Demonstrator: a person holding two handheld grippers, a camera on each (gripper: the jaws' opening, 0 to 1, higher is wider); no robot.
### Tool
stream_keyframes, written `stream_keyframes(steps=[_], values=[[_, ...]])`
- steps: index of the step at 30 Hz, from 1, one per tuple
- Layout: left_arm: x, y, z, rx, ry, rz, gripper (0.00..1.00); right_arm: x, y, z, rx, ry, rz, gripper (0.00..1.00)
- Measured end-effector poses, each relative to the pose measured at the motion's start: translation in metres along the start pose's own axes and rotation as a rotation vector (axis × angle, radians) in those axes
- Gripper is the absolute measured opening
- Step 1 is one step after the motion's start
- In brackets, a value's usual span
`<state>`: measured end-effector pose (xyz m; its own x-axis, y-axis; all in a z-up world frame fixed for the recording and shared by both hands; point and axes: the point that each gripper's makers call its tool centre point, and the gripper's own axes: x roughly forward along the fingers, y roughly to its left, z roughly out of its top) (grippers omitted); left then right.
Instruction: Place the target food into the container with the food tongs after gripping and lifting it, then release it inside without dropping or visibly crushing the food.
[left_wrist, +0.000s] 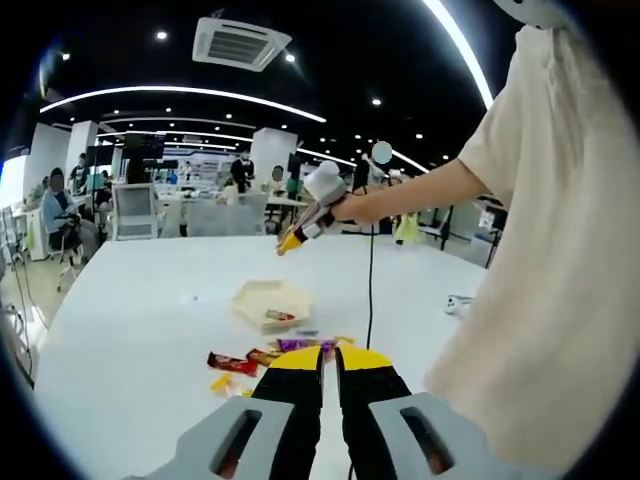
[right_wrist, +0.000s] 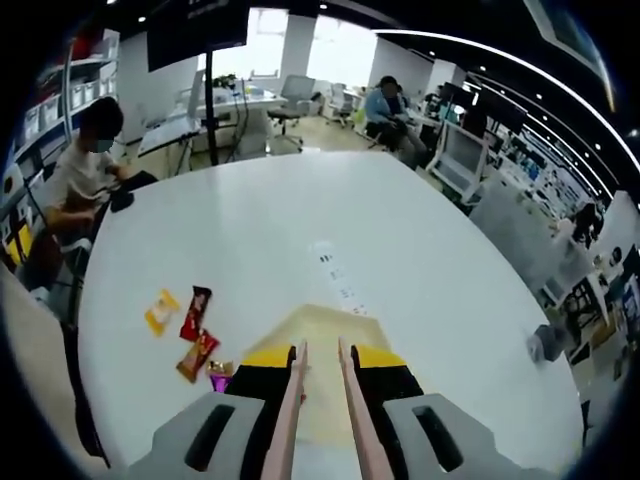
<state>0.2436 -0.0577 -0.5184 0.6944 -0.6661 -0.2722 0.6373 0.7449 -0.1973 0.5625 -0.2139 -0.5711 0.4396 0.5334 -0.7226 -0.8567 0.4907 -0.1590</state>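
Note:
A shallow beige container (left_wrist: 268, 298) lies open on the white table (left_wrist: 150, 330) with a small red item inside; in the right gripper view the container (right_wrist: 322, 335) sits right under the tongs. Snack packets lie beside it: red (left_wrist: 231, 362) (right_wrist: 196, 312), orange (left_wrist: 263, 355) (right_wrist: 198, 356), purple (left_wrist: 298, 344) (right_wrist: 218, 375) and yellow (left_wrist: 222, 383) (right_wrist: 160, 311). My right gripper (right_wrist: 321, 350) (left_wrist: 288, 245) hovers above the table, holding pinkish food tongs (right_wrist: 296, 400) whose arms stand slightly apart with nothing between them. My left gripper (left_wrist: 328, 358) is low and near, jaws together and empty.
A person in a beige shirt (left_wrist: 560, 250) stands at the right table edge, and a black cable (left_wrist: 370, 285) hangs from the raised hand. A small white object (left_wrist: 460, 304) (right_wrist: 545, 345) and a paper strip (right_wrist: 335, 272) lie on the table. Seated people, chairs and desks surround it.

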Motion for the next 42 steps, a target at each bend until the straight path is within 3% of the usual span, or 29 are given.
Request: stream_keyframes(steps=[16, 26, 42], values=[[0.002, -0.011, -0.002, 0.016, 0.012, -0.040, 0.02, -0.009, 0.047, -0.021, -0.017, 0.003, 0.045, 0.21], [0.000, -0.013, -0.001, 0.024, 0.011, -0.047, 0.02, -0.012, 0.075, -0.054, -0.004, 0.046, 0.067, 0.21], [0.001, -0.017, -0.001, 0.027, 0.014, -0.057, 0.02, -0.007, 0.105, -0.068, 0.006, 0.068, 0.101, 0.21]])
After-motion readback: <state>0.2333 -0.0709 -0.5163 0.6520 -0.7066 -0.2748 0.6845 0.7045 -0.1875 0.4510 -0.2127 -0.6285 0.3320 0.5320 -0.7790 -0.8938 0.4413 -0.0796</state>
